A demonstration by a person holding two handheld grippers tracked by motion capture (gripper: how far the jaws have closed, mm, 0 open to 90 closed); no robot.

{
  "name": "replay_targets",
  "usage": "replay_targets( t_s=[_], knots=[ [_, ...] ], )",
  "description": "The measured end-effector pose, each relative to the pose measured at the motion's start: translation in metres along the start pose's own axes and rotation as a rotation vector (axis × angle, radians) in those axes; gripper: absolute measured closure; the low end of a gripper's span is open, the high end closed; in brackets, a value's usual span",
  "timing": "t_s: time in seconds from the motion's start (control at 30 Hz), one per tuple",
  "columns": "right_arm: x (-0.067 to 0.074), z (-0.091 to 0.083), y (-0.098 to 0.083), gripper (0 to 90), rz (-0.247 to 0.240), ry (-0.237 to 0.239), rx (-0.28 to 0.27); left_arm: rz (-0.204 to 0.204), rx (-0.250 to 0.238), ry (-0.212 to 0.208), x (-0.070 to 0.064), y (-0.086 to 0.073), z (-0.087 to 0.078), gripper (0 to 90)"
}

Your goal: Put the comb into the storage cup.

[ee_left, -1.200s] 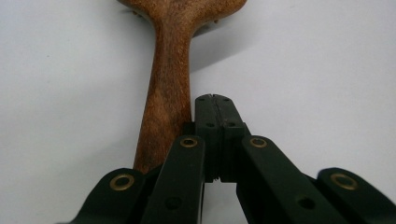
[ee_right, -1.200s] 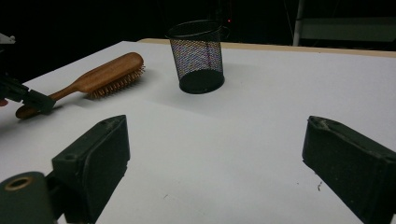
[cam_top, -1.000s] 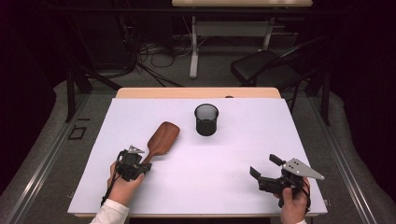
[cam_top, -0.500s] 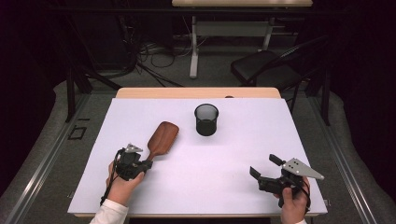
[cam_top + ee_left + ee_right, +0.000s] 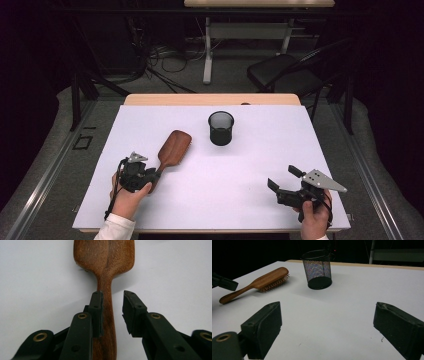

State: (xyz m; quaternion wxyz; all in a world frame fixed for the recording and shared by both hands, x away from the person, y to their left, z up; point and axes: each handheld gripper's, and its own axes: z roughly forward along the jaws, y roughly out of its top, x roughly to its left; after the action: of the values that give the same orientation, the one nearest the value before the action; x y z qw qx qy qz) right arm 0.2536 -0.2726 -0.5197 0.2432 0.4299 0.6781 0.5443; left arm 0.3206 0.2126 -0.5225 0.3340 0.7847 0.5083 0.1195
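Note:
A wooden hairbrush [image 5: 171, 148] lies bristles down on the white table [image 5: 250, 165], left of centre, its handle pointing to the front left. My left gripper [image 5: 150, 176] is at the handle end. In the left gripper view the handle [image 5: 107, 315] runs between the jaws of the left gripper [image 5: 113, 296]. They have just been opening: the left pad is against the wood and the right pad stands clear of it. My right gripper [image 5: 282, 176] rests open near the front right, nothing between its fingers [image 5: 265, 325]. It faces the hairbrush [image 5: 262, 280].
A black mesh cup [image 5: 221, 128] stands upright behind the table's middle, also the mesh cup [image 5: 318, 268] in the right gripper view. Beyond the far edge are a dark chair [image 5: 285, 72], cables and a desk frame.
The left hand has edged slightly back along the brush handle. The brush, the cup and the right gripper have stayed where they were.

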Motion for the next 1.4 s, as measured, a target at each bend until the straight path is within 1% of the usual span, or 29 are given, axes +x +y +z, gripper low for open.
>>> replay_targets(
  t_s=[0.13,0.3,0.4,0.43,0.53,0.57,0.7,0.77,0.83,0.93,1.03,1.13,1.17,1.27,1.3,1.33,1.37,1.4],
  knots=[
    [0.0,0.0,0.0,7.6,0.001,0.0,0.002,-0.003,-0.005,0.003,0.001,0.0,0.0,66.2],
    [0.0,0.0,0.0,7.6,-0.002,0.0,0.001,-0.003,-0.021,0.005,0.002,0.001,-0.002,61.7],
    [0.0,0.0,0.0,7.6,0.002,0.001,0.002,-0.01,-0.028,0.005,0.002,0.001,-0.003,59.0],
    [0.0,0.0,0.0,7.6,0.001,0.001,0.002,-0.012,-0.037,0.009,0.003,0.001,-0.003,58.3],
    [0.0,0.0,0.0,7.6,0.001,0.001,0.007,-0.009,-0.044,0.015,0.003,0.002,-0.004,57.6],
    [0.0,0.0,0.0,7.6,0.01,0.003,0.008,-0.009,-0.044,0.016,0.003,0.002,-0.004,57.3],
    [0.0,0.0,0.0,7.6,0.007,0.003,0.009,-0.008,-0.041,0.019,0.003,0.002,-0.004,56.3],
    [0.001,0.0,0.0,7.6,0.007,0.004,0.008,-0.015,-0.031,0.018,0.004,0.002,-0.003,54.9],
    [0.0,0.0,0.0,7.6,0.006,0.004,0.008,-0.014,-0.033,0.023,0.005,0.002,-0.003,51.2],
    [0.001,0.0,0.0,7.6,0.006,0.006,0.008,-0.018,-0.051,0.032,0.006,0.003,-0.005,47.0],
    [0.0,0.001,0.0,7.6,0.0,0.005,0.007,-0.021,-0.057,0.032,0.007,0.003,-0.006,44.0],
    [0.0,0.001,0.0,7.6,0.001,0.006,0.008,-0.013,-0.047,0.043,0.009,0.005,-0.006,43.2],
    [0.0,0.001,0.0,7.6,0.009,0.01,0.006,-0.014,-0.043,0.042,0.011,0.006,-0.006,41.1],
    [0.0,0.001,-0.001,7.6,0.019,0.013,0.002,-0.027,-0.033,0.026,0.014,0.008,-0.007,40.6],
    [-0.001,0.001,-0.001,7.6,0.028,0.013,0.003,-0.026,-0.022,0.022,0.015,0.009,-0.007,40.6],
    [-0.001,0.001,-0.001,7.6,0.028,0.013,0.003,-0.021,-0.028,0.017,0.015,0.01,-0.007,40.6],
    [-0.001,0.001,-0.001,7.6,0.034,0.013,0.006,-0.018,-0.023,0.014,0.016,0.011,-0.007,40.6],
    [-0.001,0.001,-0.001,7.6,0.036,0.012,0.007,-0.022,-0.011,0.014,0.016,0.012,-0.007,40.6]
  ],
)
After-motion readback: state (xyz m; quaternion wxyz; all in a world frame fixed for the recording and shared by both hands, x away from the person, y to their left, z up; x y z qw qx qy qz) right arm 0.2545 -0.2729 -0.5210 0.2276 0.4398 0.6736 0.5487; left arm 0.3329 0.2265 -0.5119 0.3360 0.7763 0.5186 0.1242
